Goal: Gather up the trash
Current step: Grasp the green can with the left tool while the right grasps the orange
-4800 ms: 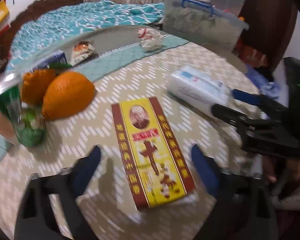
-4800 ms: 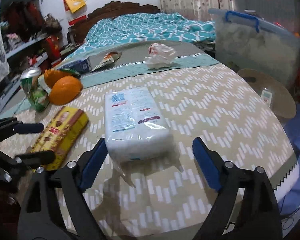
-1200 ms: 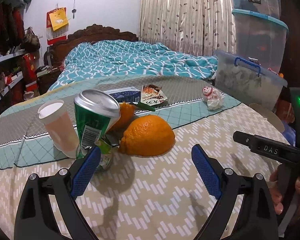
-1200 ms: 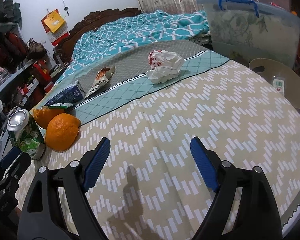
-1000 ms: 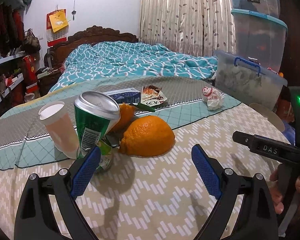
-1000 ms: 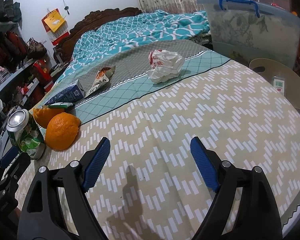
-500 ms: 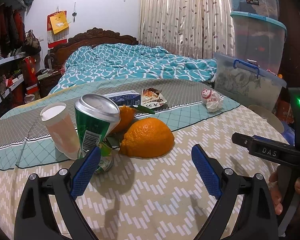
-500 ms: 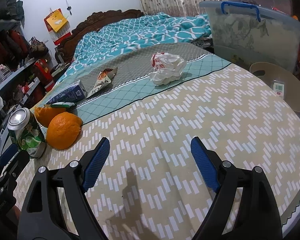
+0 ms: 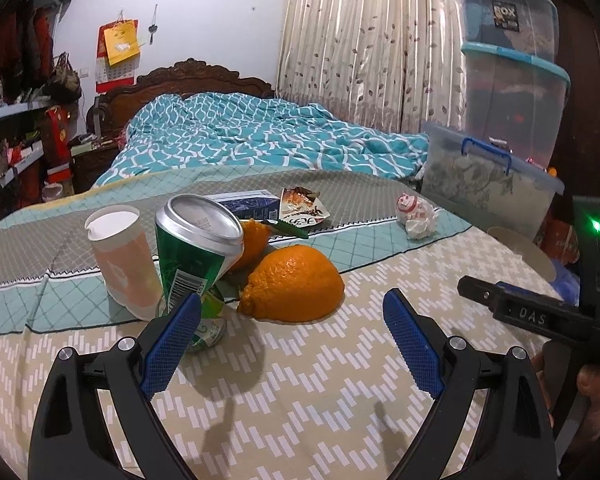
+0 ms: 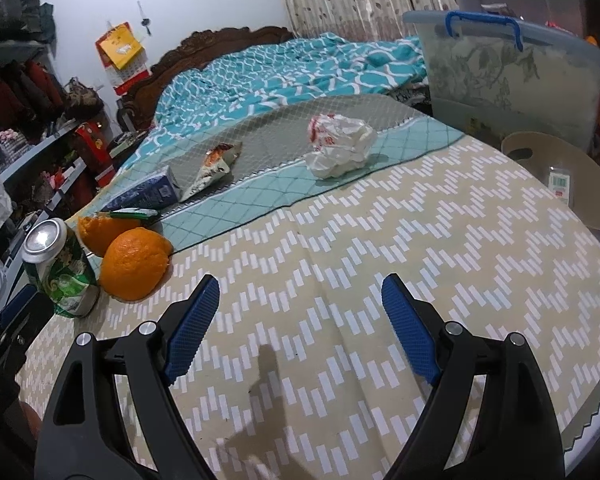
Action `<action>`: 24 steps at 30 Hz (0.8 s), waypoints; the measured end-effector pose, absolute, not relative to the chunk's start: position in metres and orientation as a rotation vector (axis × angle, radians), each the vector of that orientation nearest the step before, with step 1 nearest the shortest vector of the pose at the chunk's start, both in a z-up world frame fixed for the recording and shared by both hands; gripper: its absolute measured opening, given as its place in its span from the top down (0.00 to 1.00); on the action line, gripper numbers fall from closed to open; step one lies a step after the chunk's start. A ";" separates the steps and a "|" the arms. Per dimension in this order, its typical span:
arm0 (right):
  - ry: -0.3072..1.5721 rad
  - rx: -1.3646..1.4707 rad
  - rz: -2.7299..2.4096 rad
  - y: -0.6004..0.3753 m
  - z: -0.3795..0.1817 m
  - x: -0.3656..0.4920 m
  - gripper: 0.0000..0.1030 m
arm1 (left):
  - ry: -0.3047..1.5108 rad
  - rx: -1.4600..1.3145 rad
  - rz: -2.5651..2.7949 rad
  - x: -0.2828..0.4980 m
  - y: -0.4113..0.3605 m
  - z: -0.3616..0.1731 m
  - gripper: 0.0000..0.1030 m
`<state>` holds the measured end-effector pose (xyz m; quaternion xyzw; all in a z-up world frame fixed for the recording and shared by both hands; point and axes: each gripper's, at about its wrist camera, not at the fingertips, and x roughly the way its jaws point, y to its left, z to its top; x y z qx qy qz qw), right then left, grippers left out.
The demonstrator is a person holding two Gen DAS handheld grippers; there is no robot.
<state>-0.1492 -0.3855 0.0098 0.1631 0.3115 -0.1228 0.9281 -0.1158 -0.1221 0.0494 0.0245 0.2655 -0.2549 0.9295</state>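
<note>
Trash lies scattered on a round surface (image 10: 420, 240) covered with a zigzag-patterned cloth. A dented green can (image 9: 198, 256) stands tilted at about ten o'clock from the left tool (image 9: 292, 334), just beside that tool's left pad. A pale cup (image 9: 122, 258) stands at the can's nine o'clock. Two oranges (image 9: 296, 284) sit at the can's three o'clock. Farther off, at twelve o'clock, lie a blue carton (image 9: 250, 202) and a snack wrapper (image 9: 302, 210). A crumpled white wrapper (image 10: 340, 150) rests at twelve o'clock from the right tool (image 10: 300, 320). Both tools hover with jaws wide apart, gripping nothing.
</note>
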 end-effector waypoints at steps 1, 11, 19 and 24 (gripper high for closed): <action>0.635 0.321 -0.240 -0.383 0.010 -0.150 0.19 | 0.545 0.031 -0.525 -0.115 -0.118 0.050 0.14; 0.620 0.253 -0.174 -0.370 0.015 -0.148 0.19 | 0.575 -0.040 -0.443 -0.109 -0.067 0.054 0.14; 0.638 0.251 -0.145 -0.368 0.014 -0.144 0.19 | 0.572 0.050 -0.399 -0.091 -0.081 0.062 0.14; 0.649 0.260 -0.140 -0.369 0.013 -0.142 0.19 | 0.635 0.168 -0.390 -0.067 -0.110 0.046 0.15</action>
